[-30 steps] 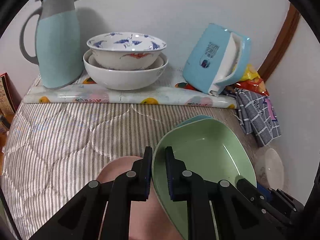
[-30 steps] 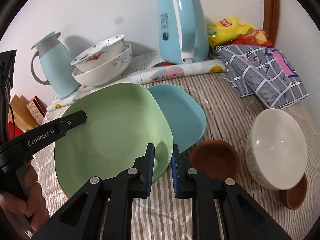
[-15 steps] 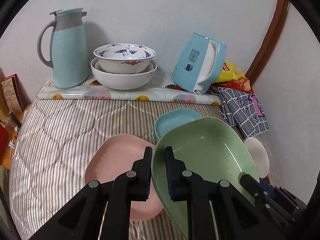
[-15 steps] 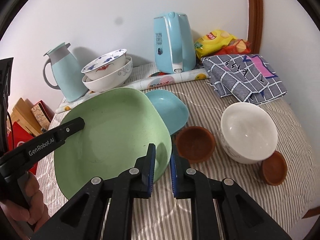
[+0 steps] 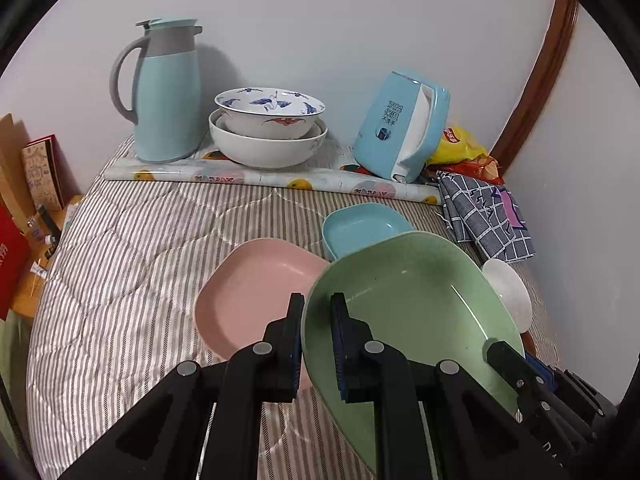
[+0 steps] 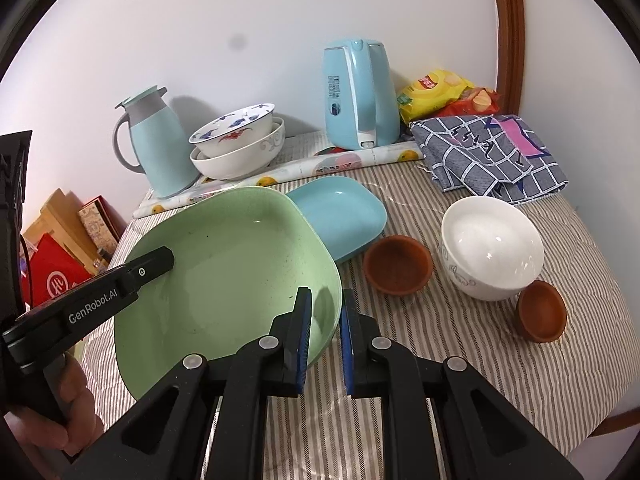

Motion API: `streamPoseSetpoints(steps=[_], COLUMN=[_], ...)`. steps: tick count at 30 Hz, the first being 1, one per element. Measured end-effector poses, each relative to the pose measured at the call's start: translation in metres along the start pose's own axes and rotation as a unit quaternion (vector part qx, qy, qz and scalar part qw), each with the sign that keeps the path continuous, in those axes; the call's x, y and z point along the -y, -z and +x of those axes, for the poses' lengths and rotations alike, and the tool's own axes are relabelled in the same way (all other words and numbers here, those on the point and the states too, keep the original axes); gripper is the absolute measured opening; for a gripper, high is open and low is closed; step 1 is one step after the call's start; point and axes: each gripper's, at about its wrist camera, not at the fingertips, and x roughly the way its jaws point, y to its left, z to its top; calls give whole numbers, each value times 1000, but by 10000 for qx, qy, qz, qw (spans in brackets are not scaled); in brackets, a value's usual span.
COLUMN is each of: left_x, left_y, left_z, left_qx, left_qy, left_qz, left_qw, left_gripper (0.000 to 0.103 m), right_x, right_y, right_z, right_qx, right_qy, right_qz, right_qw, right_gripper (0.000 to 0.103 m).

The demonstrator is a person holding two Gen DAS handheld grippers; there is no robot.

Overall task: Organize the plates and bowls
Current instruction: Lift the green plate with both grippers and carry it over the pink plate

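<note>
Both grippers are shut on the rim of a green plate [image 5: 412, 304], held tilted above the striped table; it also shows in the right wrist view [image 6: 224, 264]. My left gripper [image 5: 317, 320] clamps its near-left rim, my right gripper [image 6: 323, 312] its right rim. A pink plate [image 5: 248, 284] lies on the table under the green plate's left edge. A blue plate [image 5: 360, 228] lies behind it, also in the right wrist view [image 6: 340, 216]. A white bowl [image 6: 490, 246] and two brown bowls [image 6: 398, 264] [image 6: 540, 312] stand to the right.
Two stacked patterned bowls [image 5: 268, 132], a blue thermos jug [image 5: 164, 92] and a blue kettle [image 5: 400, 128] stand along the back wall. A checked cloth [image 6: 488, 156] and snack bags [image 6: 440, 92] lie at the back right. Boxes [image 5: 36, 172] stand off the table's left edge.
Both grippers have risen and drawn back with the green plate. The pink plate beneath has come into view, and more of the table shows.
</note>
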Motion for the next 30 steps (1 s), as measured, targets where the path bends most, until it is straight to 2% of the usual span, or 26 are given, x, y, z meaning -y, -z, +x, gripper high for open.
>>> streamPoseSetpoints(steps=[7,19,30], left_x=[-19,-70,-86], left_y=[12,34,29], left_z=[-1,20,44], left_qx=[-39,-319,-434], left_qy=[-168,-495,-510], left_qz=[-164,-575,-749], left_qw=[9997,9966,9949], left_gripper=[13,13,13], right_x=[-12,-48,-59], right_y=[9,28,22], right_z=[7,47,78], right_qx=[-115,-563,-730], right_qy=[-100,-313,-291], right_qz=[-127,-434,-592], right_qw=[9998,9970,9951], right_gripper=[13,13,10])
